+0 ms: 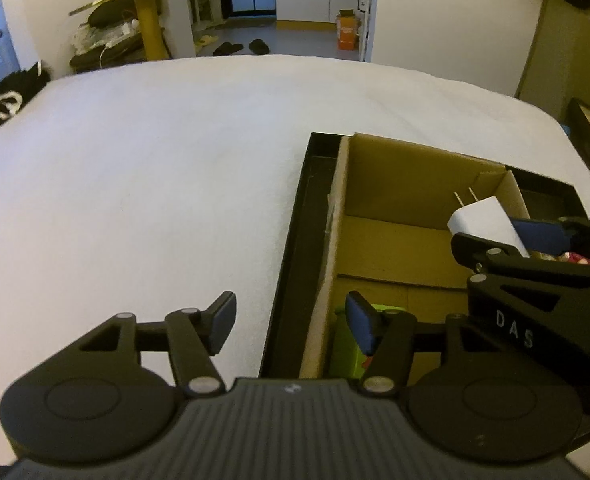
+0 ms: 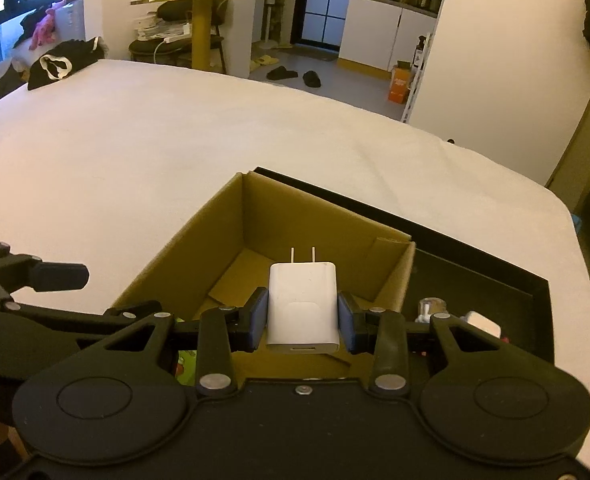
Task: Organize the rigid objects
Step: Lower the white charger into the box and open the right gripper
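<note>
Right gripper [image 2: 302, 322] is clamped on the white charger [image 2: 303, 308], blue pads pressed to both its sides at lower centre of the right wrist view, the two prongs pointing up and away. It hangs over the open cardboard box [image 2: 223, 232], which fills the middle of that frame. Left gripper [image 1: 291, 326] sits at the bottom of its own view with jaws apart and nothing between them, one pad over the white bed [image 1: 155, 160], the other over the box's near corner. Just under that pad, a green object [image 1: 347, 344] lies inside the box, partly hidden. Over at right centre of the left view, the charger shows again in the other gripper's grasp. The box stands in a black tray [image 2: 495, 276]; in the tray's near right part a few small items [image 2: 455, 316] peek out behind the gripper, too hidden to name. Farther back, the bed stretches wide, a black garment [image 2: 61, 65] at upper left, black slippers [image 2: 293, 75] on the floor beyond.
</note>
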